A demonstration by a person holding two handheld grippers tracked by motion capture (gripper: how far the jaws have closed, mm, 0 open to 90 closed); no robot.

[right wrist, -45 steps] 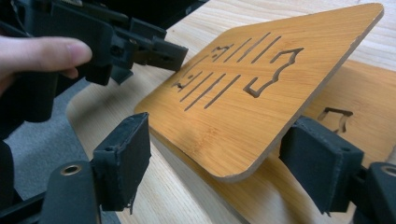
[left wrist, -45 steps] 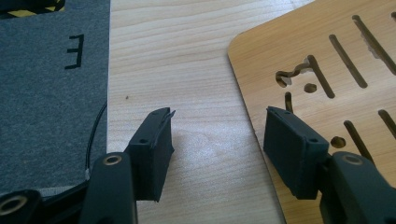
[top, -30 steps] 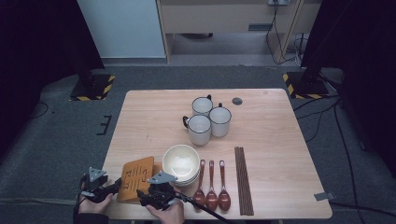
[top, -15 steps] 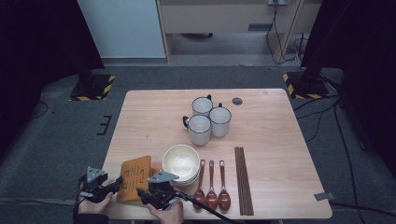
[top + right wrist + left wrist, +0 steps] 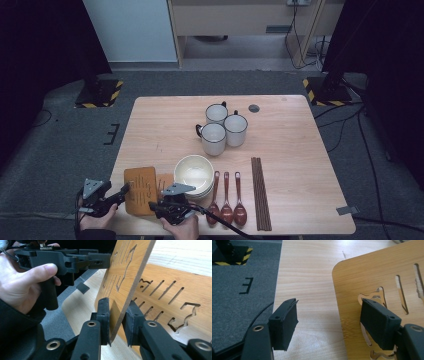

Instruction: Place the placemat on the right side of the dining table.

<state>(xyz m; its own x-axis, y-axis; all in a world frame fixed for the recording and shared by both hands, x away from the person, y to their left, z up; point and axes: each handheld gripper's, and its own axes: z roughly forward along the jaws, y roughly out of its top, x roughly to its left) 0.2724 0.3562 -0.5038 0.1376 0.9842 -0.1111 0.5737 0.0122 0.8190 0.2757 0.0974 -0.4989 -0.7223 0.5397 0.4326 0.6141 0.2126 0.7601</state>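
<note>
A wooden board (image 5: 141, 192) with slot cut-outs sits at the table's front left, tilted up on edge (image 5: 125, 272) above a second board (image 5: 175, 312) that lies flat. My right gripper (image 5: 117, 320) has just been closing and is shut on the tilted board's lower edge, one pad on each face. In the high view this gripper (image 5: 155, 206) points left at the board. My left gripper (image 5: 329, 327) has just been opening; its jaws stand apart, one over the board (image 5: 374, 272) and one over bare table. Its fingers (image 5: 97, 261) reach the board's far edge.
A stack of cream bowls (image 5: 194, 172) stands right of the boards. Beside it lie three wooden spoons (image 5: 226, 197) and dark chopsticks (image 5: 260, 192). Three white mugs (image 5: 220, 130) stand mid-table. The table's left edge (image 5: 278, 285) drops to grey carpet.
Both hands stay at the table's front left corner. The board between the grippers has barely shifted in the high view.
</note>
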